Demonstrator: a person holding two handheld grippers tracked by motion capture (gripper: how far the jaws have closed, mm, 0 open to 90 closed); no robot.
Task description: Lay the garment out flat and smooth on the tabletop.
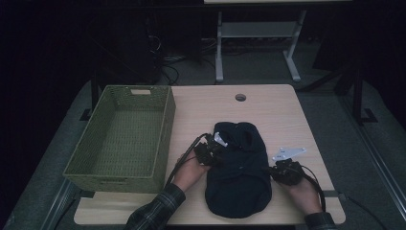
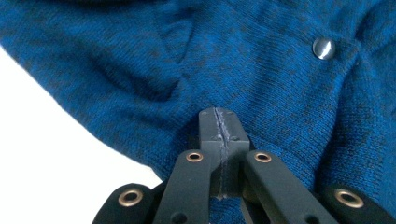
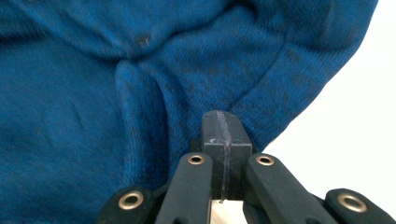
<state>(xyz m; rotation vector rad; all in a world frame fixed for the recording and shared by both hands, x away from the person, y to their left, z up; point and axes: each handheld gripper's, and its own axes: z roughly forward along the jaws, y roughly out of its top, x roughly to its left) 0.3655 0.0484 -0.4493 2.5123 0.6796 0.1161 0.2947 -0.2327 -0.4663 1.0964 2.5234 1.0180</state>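
A dark blue knitted garment point(image 1: 238, 177) lies bunched on the wooden table point(image 1: 282, 115), near its front edge. My left gripper point(image 1: 216, 154) meets the garment's left side and my right gripper point(image 1: 272, 170) its right side. In the left gripper view the garment point(image 2: 261, 70) shows a metal snap button point(image 2: 323, 47), and the left gripper point(image 2: 219, 114) is shut, with folds of knit drawn toward its tip. In the right gripper view the right gripper point(image 3: 221, 116) is shut at the garment's point(image 3: 93, 116) curved edge, where a fold puckers toward the tip.
An empty green woven basket point(image 1: 165, 132) stands on the left part of the table, close to my left hand. A round cable hole point(image 1: 240, 97) sits near the far edge. Desk legs and cables stand on the floor beyond the table.
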